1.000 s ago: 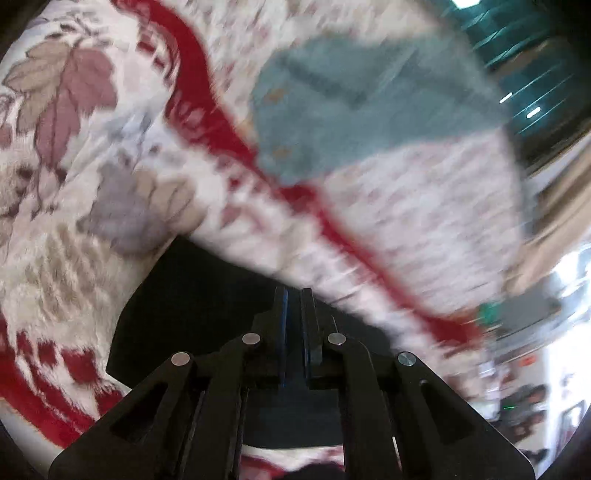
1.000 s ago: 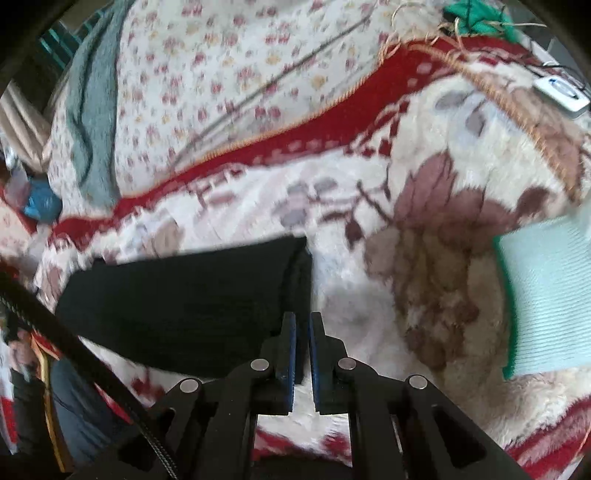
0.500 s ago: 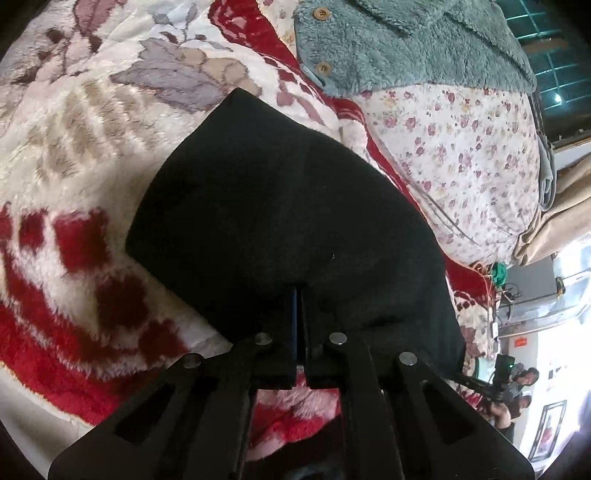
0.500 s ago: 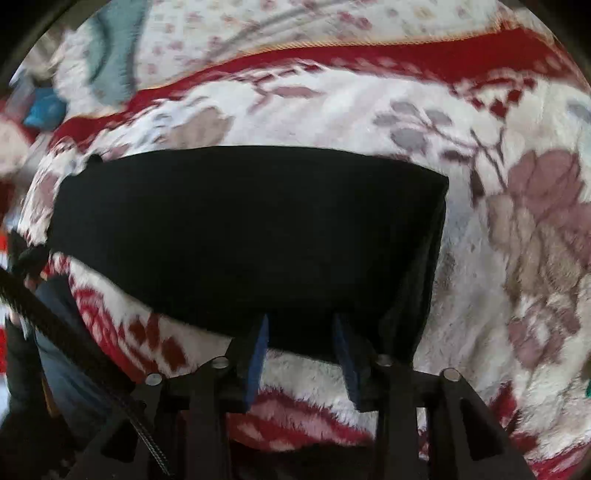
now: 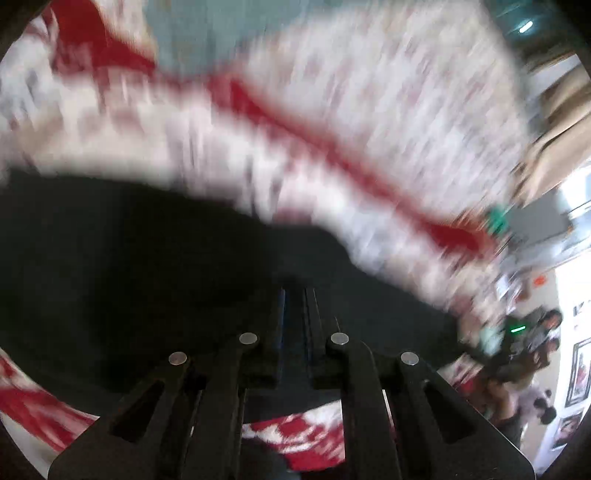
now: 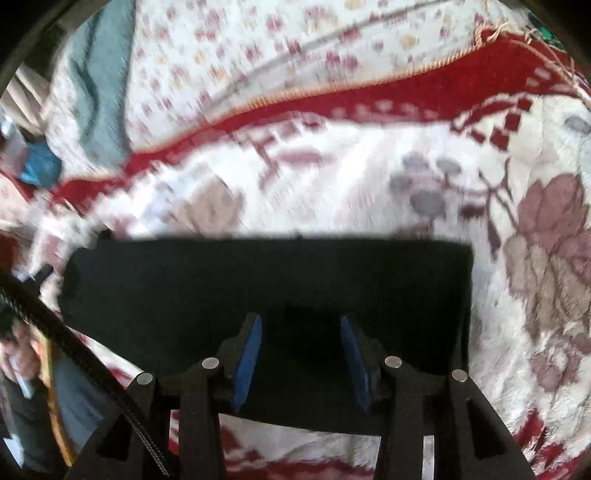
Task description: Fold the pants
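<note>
The black pants [image 6: 266, 288] lie folded into a flat rectangle on a red and white floral blanket [image 6: 332, 192]. My right gripper [image 6: 301, 325] is open, its blue pads [image 6: 249, 354] spread over the near edge of the pants, holding nothing. In the left wrist view, which is motion-blurred, the pants [image 5: 129, 266] fill the lower half. My left gripper [image 5: 295, 299] has its jaws nearly together over the black fabric; whether cloth is pinched between them is not clear.
A teal fleece garment [image 6: 103, 85] lies at the far left on a floral sheet [image 6: 258, 48]. It also shows in the left wrist view [image 5: 207, 33]. People and furniture [image 5: 528, 343] are at the right edge.
My right gripper has opened wider and drawn back toward the near edge of the pants. My left gripper is swinging fast, and the pants sit lower in its view.
</note>
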A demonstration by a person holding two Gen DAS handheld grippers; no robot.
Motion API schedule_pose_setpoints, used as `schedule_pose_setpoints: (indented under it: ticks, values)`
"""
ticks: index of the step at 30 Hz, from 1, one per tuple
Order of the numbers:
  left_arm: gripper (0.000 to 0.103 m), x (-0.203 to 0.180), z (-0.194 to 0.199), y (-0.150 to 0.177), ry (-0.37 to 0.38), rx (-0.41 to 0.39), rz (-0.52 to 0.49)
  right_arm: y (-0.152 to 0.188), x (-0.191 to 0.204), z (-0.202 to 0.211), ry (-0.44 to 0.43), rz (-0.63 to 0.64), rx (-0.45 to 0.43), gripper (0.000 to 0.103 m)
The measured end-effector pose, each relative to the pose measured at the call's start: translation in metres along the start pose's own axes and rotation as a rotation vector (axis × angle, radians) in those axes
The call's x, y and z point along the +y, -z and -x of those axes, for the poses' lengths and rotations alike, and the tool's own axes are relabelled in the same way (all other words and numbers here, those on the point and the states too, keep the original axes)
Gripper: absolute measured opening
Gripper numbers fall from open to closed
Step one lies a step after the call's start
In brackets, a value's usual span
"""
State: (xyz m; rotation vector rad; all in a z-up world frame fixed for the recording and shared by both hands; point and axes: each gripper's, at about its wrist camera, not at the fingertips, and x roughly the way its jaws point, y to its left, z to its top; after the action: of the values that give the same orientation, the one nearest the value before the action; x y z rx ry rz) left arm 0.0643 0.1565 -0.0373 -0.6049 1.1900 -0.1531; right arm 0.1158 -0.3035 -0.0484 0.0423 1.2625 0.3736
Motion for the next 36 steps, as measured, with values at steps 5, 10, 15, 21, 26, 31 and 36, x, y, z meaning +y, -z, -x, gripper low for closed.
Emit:
schedule_pose_setpoints:
  ticks: [5, 10, 15, 21, 26, 31, 36]
  values:
    - [0.015, -0.028, -0.012, 0.011, -0.126, 0.104, -0.093, 0.024, 0.004, 0.006, 0.015, 0.110, 0.085, 0.054]
    - [0.017, -0.081, -0.004, 0.024, -0.048, 0.050, -0.147, 0.027, -0.020, 0.030, -0.051, 0.002, -0.076, 0.054]
    - [0.018, -0.151, -0.032, 0.043, 0.029, -0.037, -0.182, 0.037, -0.081, 0.070, -0.171, -0.306, -0.347, 0.054]
    - [0.032, -0.233, -0.093, 0.061, 0.059, 0.090, -0.207, 0.048, -0.127, 0.060, -0.223, -0.577, -0.354, 0.054]
    - [0.032, -0.266, -0.128, 0.073, 0.202, 0.100, -0.351, 0.047, -0.128, 0.043, -0.279, -0.610, -0.221, 0.054]
    - [0.032, -0.260, -0.140, 0.093, 0.246, 0.087, -0.440, 0.053, -0.122, 0.026, -0.313, -0.627, -0.107, 0.054]
    - [0.032, -0.251, -0.124, 0.083, 0.293, 0.066, -0.398, 0.054, -0.119, 0.018, -0.428, -0.612, -0.043, 0.055]
